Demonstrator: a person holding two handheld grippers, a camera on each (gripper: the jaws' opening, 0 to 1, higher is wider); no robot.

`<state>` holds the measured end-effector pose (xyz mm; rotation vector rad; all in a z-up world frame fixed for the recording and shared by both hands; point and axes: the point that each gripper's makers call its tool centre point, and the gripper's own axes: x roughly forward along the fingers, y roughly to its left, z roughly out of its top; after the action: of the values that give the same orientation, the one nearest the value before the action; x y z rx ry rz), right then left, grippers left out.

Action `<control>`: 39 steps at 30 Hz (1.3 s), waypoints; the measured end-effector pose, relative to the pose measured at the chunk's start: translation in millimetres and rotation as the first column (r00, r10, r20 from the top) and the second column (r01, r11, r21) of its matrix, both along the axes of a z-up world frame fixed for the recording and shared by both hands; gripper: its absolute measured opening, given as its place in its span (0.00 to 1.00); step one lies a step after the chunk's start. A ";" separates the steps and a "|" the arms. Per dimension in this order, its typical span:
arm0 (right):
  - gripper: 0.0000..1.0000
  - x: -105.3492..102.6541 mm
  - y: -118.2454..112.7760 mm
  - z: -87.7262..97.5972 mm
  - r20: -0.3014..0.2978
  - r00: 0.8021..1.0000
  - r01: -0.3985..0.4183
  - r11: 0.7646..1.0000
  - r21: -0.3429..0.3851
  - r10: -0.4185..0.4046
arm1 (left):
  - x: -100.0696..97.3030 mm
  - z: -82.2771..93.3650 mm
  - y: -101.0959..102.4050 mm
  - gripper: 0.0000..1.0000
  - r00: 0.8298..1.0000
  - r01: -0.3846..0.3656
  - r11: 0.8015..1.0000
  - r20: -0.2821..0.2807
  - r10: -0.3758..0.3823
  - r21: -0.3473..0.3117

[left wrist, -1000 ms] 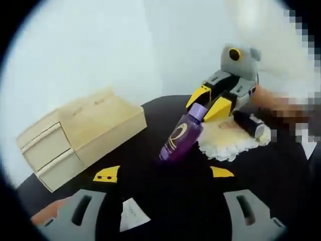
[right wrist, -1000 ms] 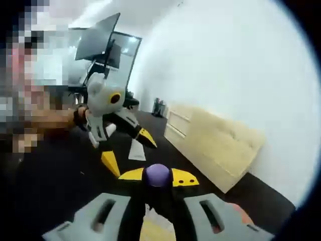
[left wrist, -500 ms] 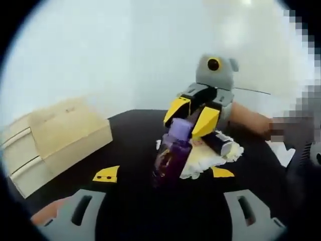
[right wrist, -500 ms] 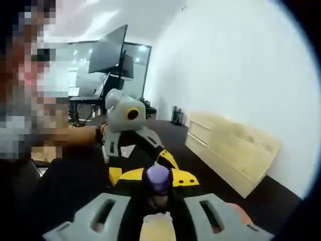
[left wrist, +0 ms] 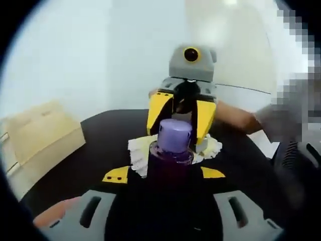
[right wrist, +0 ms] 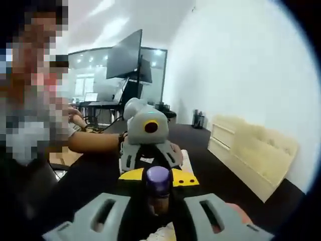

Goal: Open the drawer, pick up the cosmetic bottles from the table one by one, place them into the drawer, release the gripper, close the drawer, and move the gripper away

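Purple bottle [left wrist: 169, 160] stands upright dead centre between my left gripper [left wrist: 163, 173] tips, and my right gripper [right wrist: 157, 177] is clamped on it just under its lavender cap [right wrist: 158, 177]; whether my left jaws touch it I can't tell, the dark body blurs into them. White doily [left wrist: 140, 153] lies behind it, mostly hidden. Wooden drawer unit [right wrist: 251, 153] sits at 3 o'clock in the right gripper view, drawers apparently closed.
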<state>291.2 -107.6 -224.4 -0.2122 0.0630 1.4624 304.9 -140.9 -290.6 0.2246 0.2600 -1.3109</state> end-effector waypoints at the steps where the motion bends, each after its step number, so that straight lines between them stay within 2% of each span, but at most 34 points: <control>1: 0.14 -0.6 0.1 0.5 0.000 1.000 -0.002 1.000 0.002 0.002 | 0.8 0.3 0.3 0.36 1.000 -0.004 1.000 -0.003 0.004 -0.003; 5: 0.14 0.2 1.0 2.1 0.008 1.000 -0.003 1.000 0.002 0.003 | 1.2 -0.5 0.0 0.35 1.000 -0.004 1.000 -0.003 0.004 0.000; 9: 0.15 0.4 1.7 2.1 0.008 1.000 0.001 1.000 0.006 -0.001 | -1.8 -1.8 -1.8 0.28 1.000 0.004 1.000 0.002 -0.004 0.006; 13: 0.15 0.4 1.3 2.6 0.011 1.000 0.006 1.000 0.015 -0.006 | -1.7 -1.4 -1.9 0.27 1.000 0.006 1.000 0.000 -0.006 0.006; 20: 0.16 14.0 -1.4 8.0 0.034 0.995 0.089 0.994 0.056 -0.091 | 8.9 1.4 1.9 0.24 0.999 -0.041 0.999 -0.005 0.041 0.003; 23: 0.17 24.7 -7.9 25.3 0.013 0.988 0.153 0.978 0.141 -0.156 | 16.6 3.3 5.5 0.24 0.996 -0.082 0.997 -0.028 0.081 -0.013; 24: 0.17 31.3 -11.7 30.8 0.013 0.980 0.196 0.967 0.164 -0.200 | 20.2 4.2 7.0 0.24 0.994 -0.103 0.995 -0.031 0.102 -0.016; 26: 0.17 38.6 -16.1 36.7 0.016 0.968 0.243 0.950 0.194 -0.251 | 26.1 4.7 9.3 0.23 0.990 -0.136 0.991 -0.026 0.135 -0.015; 28: 0.18 42.0 -18.1 37.7 -0.008 0.961 0.270 0.940 0.208 -0.275 | 31.0 5.3 9.9 0.23 0.985 -0.171 0.985 -0.016 0.170 -0.022; 29: 0.18 45.2 -19.8 41.7 -0.001 0.954 0.291 0.926 0.241 -0.299 | 33.9 5.6 9.8 0.23 0.982 -0.188 0.982 -0.010 0.188 -0.025; 33: 0.18 53.6 -20.9 41.4 -0.012 0.931 0.355 0.898 0.260 -0.364 | 51.9 6.9 13.3 0.23 0.954 -0.301 0.953 -0.005 0.301 -0.033; 35: 0.21 57.9 -19.9 37.8 -0.042 0.920 0.387 0.888 0.247 -0.390 | 59.0 8.8 14.6 0.23 0.932 -0.362 0.931 0.009 0.362 -0.047; 36: 0.23 57.5 -17.1 36.9 -0.037 0.921 0.385 0.890 0.246 -0.388 | 61.0 10.0 14.5 0.23 0.920 -0.389 0.920 0.019 0.391 -0.052; 37: 0.24 59.7 -16.1 34.0 -0.053 0.913 0.405 0.884 0.234 -0.404 | 62.2 12.0 13.5 0.23 0.911 -0.410 0.910 0.020 0.412 -0.064; 38: 0.25 64.1 -15.6 29.6 -0.081 0.895 0.445 0.870 0.214 -0.438 | 63.3 13.5 13.2 0.23 0.900 -0.434 0.898 0.020 0.436 -0.069; 39: 0.25 62.4 -12.0 30.5 -0.070 0.899 0.437 0.871 0.225 -0.433 | 63.5 15.4 11.8 0.23 0.891 -0.450 0.890 0.028 0.452 -0.071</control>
<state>353.6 -119.7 -193.9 0.0123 -0.0478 1.0076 368.4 -129.1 -275.2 0.1280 0.2174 -0.8478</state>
